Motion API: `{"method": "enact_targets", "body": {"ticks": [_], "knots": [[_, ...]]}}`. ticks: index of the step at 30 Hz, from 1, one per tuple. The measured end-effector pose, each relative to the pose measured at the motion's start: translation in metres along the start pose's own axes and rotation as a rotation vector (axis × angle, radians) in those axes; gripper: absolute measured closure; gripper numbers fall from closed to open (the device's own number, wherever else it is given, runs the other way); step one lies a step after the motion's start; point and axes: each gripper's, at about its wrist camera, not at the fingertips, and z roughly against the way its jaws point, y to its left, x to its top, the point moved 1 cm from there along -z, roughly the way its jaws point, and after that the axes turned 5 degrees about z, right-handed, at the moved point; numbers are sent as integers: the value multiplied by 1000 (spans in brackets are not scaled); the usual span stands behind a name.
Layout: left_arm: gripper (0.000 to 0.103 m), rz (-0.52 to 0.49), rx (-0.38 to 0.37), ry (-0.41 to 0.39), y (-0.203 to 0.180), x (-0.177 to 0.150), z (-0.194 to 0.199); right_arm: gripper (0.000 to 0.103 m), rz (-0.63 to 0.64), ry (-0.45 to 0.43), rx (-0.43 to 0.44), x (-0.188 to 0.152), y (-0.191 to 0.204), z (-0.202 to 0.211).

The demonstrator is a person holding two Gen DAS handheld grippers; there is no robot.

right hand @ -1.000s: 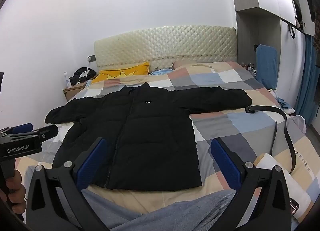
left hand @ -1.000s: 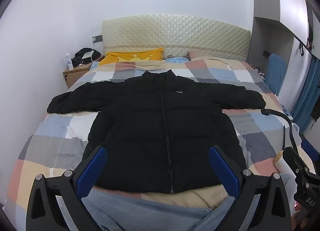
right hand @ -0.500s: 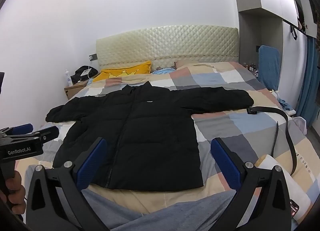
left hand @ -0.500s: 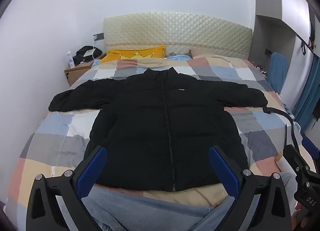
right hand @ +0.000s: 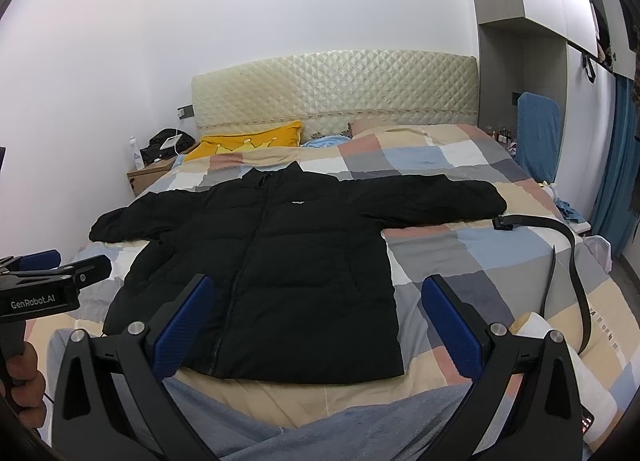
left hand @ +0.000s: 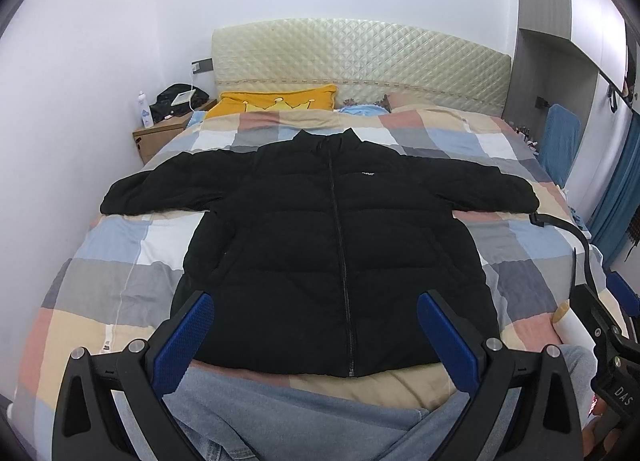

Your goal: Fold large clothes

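In the left wrist view, the left gripper [left hand: 316, 335] stands with its two blue-padded fingers [left hand: 187, 335] spread wide, nothing between them, raised above the near edge of the bed with the checked pastel quilt [left hand: 120, 273]. A black zipped puffer jacket [left hand: 328, 245] lies flat on the quilt, front up, collar toward the cream quilted headboard [left hand: 360, 57], hem near the foot edge and both sleeves stretched out sideways toward the bed's side edges. A yellow pillow with a crown pattern [left hand: 276, 101] rests against the headboard end, and a wooden bedside table [left hand: 160, 133] stands by the bed's far left corner. A black belt [left hand: 576, 237] curves along the right edge of the bed, starting just beside the jacket's right cuff. Pale blue denim fabric [left hand: 280, 413] fills the bottom of the picture below the hem. The right gripper [left hand: 616, 325] shows at the right rim. In the right wrist view, the right gripper [right hand: 316, 325] likewise has its fingers [right hand: 448, 325] set far apart and holds nothing, above the foot edge of the bed [right hand: 460, 261]. The jacket [right hand: 264, 261] lies left of the middle, its right sleeve reaching to the belt [right hand: 568, 253] near the right edge. The left gripper [right hand: 52, 277] appears at the left rim, its handle held in a hand [right hand: 24, 381].
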Motion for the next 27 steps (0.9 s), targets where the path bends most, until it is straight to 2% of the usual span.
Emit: {"method": "enact_targets", "body": {"ticks": [15,27], "knots": [[0,-8,14,2,11,9,7,0,2,-6,14,-1,4,-1],[0,-5,-3,10,16,10,2,0,5,33,2,-1,7,-11]]}}
